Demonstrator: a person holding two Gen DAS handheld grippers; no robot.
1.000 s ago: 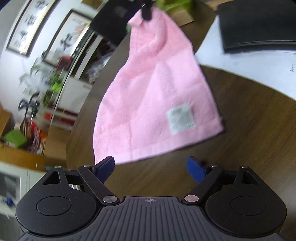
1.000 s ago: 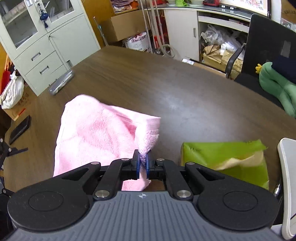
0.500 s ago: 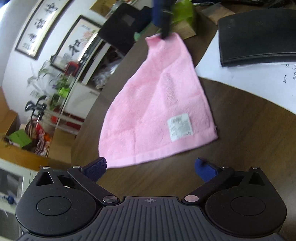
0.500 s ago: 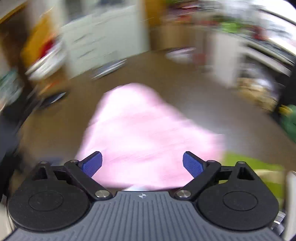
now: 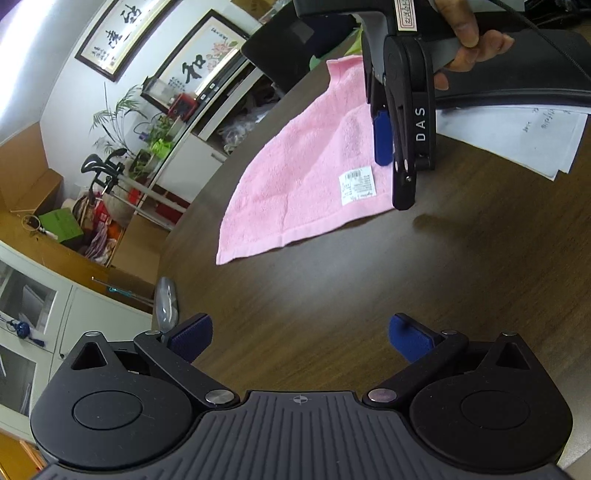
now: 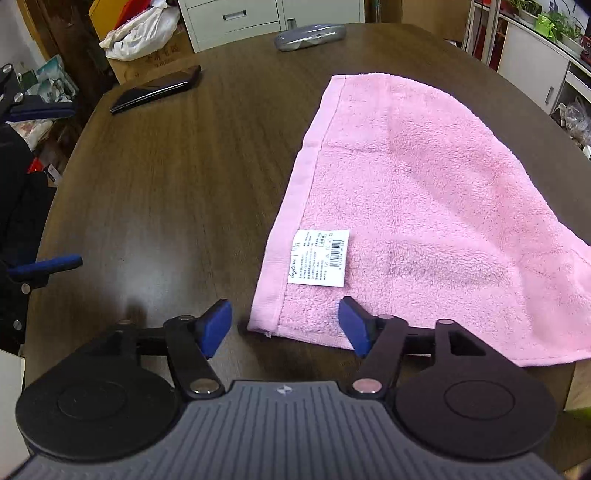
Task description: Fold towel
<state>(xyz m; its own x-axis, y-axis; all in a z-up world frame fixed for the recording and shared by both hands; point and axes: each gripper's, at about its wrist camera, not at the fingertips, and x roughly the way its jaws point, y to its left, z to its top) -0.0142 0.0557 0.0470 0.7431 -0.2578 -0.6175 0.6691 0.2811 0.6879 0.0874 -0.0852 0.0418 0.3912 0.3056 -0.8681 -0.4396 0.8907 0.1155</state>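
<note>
Right gripper (image 6: 284, 328) wide apart over pink towel (image 6: 424, 192) near corner, left gripper (image 5: 300, 338) wide, well apart

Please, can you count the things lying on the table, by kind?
Pink towel: 1
Black phone: 1
Grey case: 1
Black folder: 1
Paper sheets, white stack: 1
Total: 5
</note>
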